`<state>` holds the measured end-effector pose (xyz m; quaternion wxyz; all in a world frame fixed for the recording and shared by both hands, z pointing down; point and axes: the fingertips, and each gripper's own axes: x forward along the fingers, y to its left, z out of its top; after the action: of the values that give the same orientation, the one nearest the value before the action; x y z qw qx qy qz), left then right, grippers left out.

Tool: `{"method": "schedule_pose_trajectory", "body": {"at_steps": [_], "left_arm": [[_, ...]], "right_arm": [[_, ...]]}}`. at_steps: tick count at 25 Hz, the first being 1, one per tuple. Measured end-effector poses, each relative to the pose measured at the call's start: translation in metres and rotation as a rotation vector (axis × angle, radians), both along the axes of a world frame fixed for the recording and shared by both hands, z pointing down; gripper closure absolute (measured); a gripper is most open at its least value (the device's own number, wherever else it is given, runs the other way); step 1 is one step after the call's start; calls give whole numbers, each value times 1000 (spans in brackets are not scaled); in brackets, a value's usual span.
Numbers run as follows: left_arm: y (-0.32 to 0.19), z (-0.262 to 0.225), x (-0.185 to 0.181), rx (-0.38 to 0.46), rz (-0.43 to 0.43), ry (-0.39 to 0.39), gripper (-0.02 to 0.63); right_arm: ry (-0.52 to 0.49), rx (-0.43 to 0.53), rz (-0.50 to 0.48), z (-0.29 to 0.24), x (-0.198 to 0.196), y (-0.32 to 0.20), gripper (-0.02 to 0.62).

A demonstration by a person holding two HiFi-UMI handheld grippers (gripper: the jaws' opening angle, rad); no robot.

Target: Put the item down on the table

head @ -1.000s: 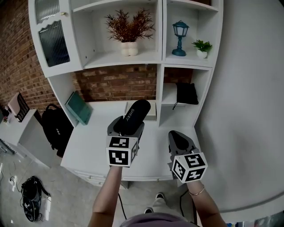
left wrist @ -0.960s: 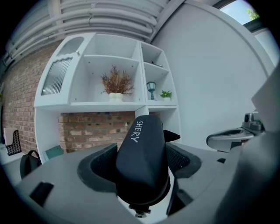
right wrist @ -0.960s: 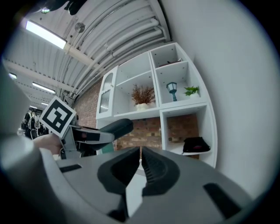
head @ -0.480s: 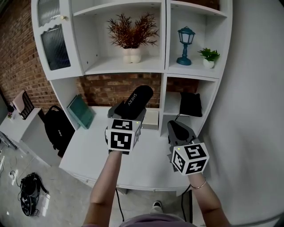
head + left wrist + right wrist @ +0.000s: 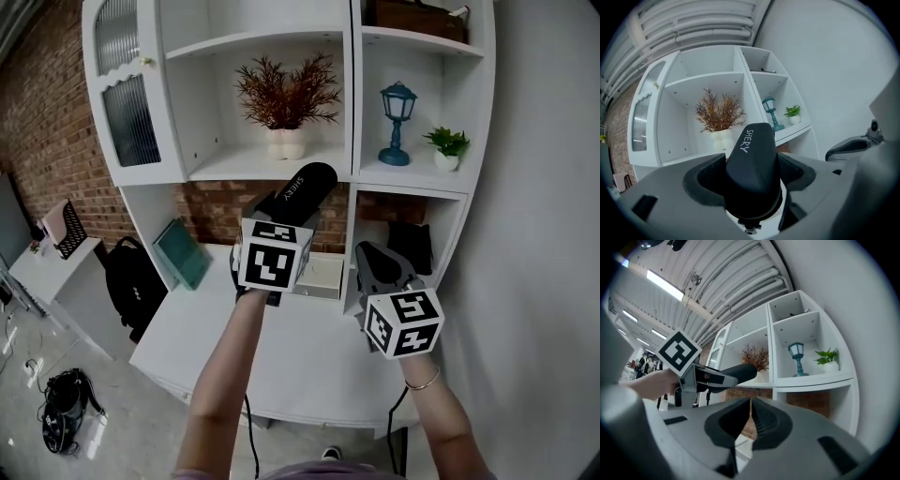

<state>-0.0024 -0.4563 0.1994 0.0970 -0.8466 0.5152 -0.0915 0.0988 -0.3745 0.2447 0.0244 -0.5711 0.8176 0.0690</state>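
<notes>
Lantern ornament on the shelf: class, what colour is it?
The lantern is teal blue, shown best in the head view.

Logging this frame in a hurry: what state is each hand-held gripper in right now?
Left hand-held gripper: shut on the black slipper.
Right hand-held gripper: shut, nothing between its jaws.

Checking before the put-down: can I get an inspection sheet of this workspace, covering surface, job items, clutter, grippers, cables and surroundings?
Surface: white table, front part bare.
Job's things: black item marked SHERY, held above the table.
Clutter: teal book and white box at the back.
Grippers: left gripper shut on the black item; right gripper shut, empty.
Cables: cord under the table's front edge.
Surroundings: brick wall, backpack on floor, shelves with dried plant, blue lantern, small green plant.
</notes>
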Motion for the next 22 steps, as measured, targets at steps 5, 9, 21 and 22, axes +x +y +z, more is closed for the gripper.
{"method": "schedule_pose_trajectory", "body": {"at_steps": [5, 9, 21, 22], "left_arm": [[-22, -20, 2, 23, -53, -65, 262], [-40, -31, 5, 18, -86, -113, 262], [-98, -44, 21, -77, -166, -300, 261], [-101, -44, 23, -83, -169, -314, 261]], "right_arm": [[-9, 28, -17, -18, -1, -8, 591], [-2, 51, -18, -31, 2, -12, 591], [16, 53, -18, -33, 9, -20, 591], [17, 53, -19, -33, 10, -21, 591]]}}
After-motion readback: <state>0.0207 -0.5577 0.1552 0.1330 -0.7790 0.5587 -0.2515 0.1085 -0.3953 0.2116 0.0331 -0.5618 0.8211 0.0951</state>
